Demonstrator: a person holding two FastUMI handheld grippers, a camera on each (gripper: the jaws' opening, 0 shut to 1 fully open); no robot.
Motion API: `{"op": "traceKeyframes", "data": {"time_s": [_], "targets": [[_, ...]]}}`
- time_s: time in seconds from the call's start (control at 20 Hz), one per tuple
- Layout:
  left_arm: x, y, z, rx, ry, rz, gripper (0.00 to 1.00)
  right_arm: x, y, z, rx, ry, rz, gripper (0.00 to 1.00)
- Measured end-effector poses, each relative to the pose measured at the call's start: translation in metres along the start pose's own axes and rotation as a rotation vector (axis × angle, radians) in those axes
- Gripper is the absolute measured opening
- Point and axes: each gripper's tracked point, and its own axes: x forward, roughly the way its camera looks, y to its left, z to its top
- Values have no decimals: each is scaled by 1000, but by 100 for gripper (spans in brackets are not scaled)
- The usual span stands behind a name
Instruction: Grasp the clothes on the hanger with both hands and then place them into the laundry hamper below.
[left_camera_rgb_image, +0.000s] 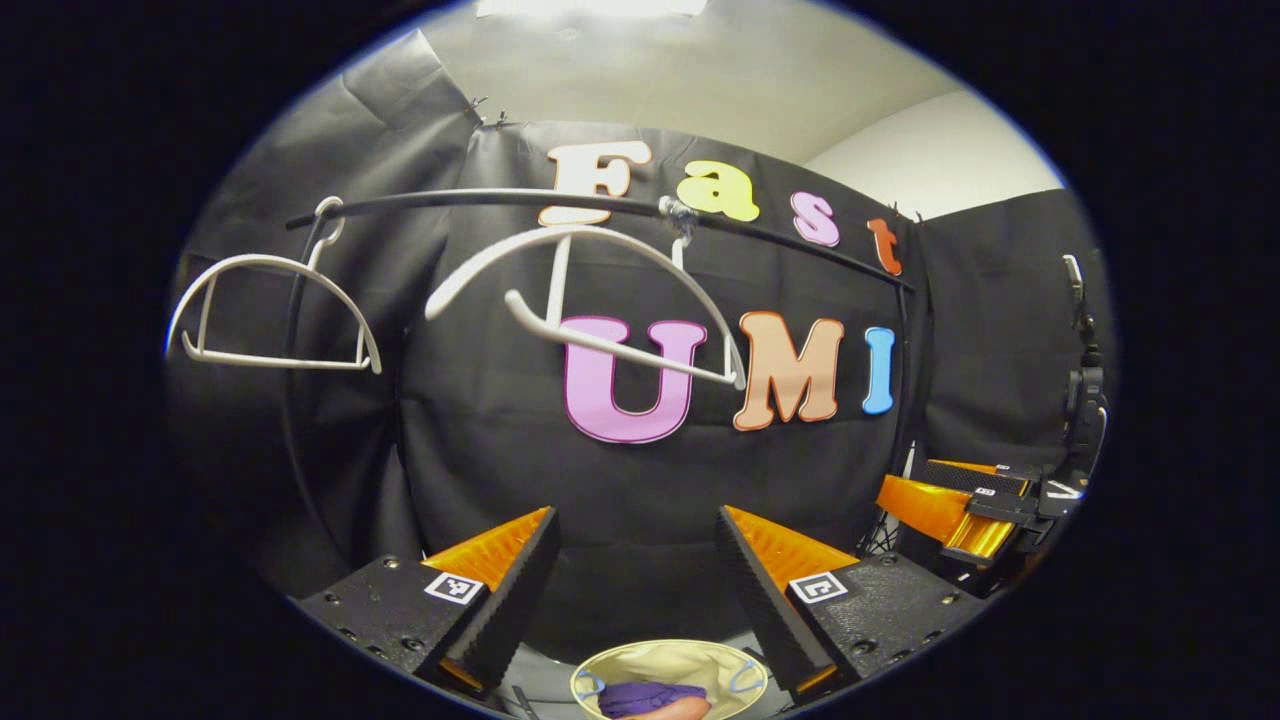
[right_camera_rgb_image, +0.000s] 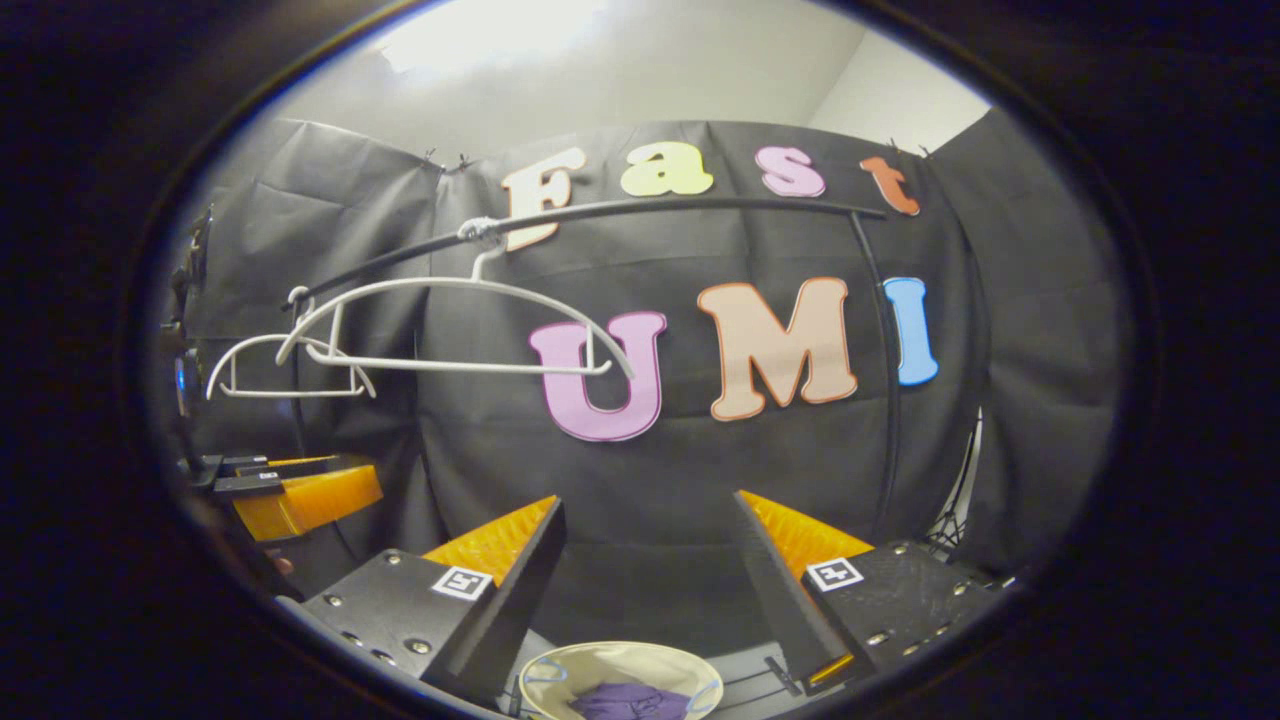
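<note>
Presently, in the left gripper view, the left hand-held gripper (left_camera_rgb_image: 635, 570) occupies the lower centre of the frame with its two fingers spread wide apart and nothing between them. At the right edge of that frame, the right hand-held gripper (left_camera_rgb_image: 985, 505) appears farther off; whether its fingers are apart cannot be told from there. In the right gripper view, the right hand-held gripper (right_camera_rgb_image: 650, 560) sits at lower centre, fingers likewise spread apart and gripping nothing. The left hand-held gripper (right_camera_rgb_image: 300, 490) shows at the left of that frame.

Directly below the spread fingers, at the bottom centre of each frame, stands the laundry hamper (left_camera_rgb_image: 618, 658) (right_camera_rgb_image: 560, 665), round and pale, with blue handles at its rim. A purple garment (left_camera_rgb_image: 648, 696) (right_camera_rgb_image: 630, 700) lies inside it, with something orange-pink just beside it at the bottom edge of the left gripper view.

Above, a dark clothes rail (left_camera_rgb_image: 480, 200) (right_camera_rgb_image: 700, 207) arcs across the upper part of each frame. Two white hangers hang from it, both bare: the near hanger (left_camera_rgb_image: 600, 290) (right_camera_rgb_image: 450, 330) at upper centre, the far hanger (left_camera_rgb_image: 270, 315) (right_camera_rgb_image: 285, 370) at upper left. The near hanger hangs tilted in the left gripper view.
</note>
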Motion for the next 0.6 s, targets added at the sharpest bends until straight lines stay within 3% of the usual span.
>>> {"op": "traceKeyframes", "data": {"time_s": [0.2, 0.35, 0.45, 0.5, 0.55, 0.6], "targets": [[-9, 11, 18, 6, -42, 66, 92, -28, -3, 28, 23, -75, -3, 98], [-16, 14, 28, 91, -62, 136, 92, -44, 9, 56, 36, -114, 99, 98], [-21, 10, 45, 120, -126, 170, 92, -54, 6, 70, 28, -112, 120, 100], [-23, 3, 48, 121, -145, 165, 92, -59, -2, 78, 11, -125, 116, 92], [-25, -4, 51, 111, -154, 157, 92, -64, -8, 82, -3, -131, 111, 92], [-28, -10, 51, 94, -162, 148, 92, -67, -11, 85, -10, -134, 111, 100]]}}
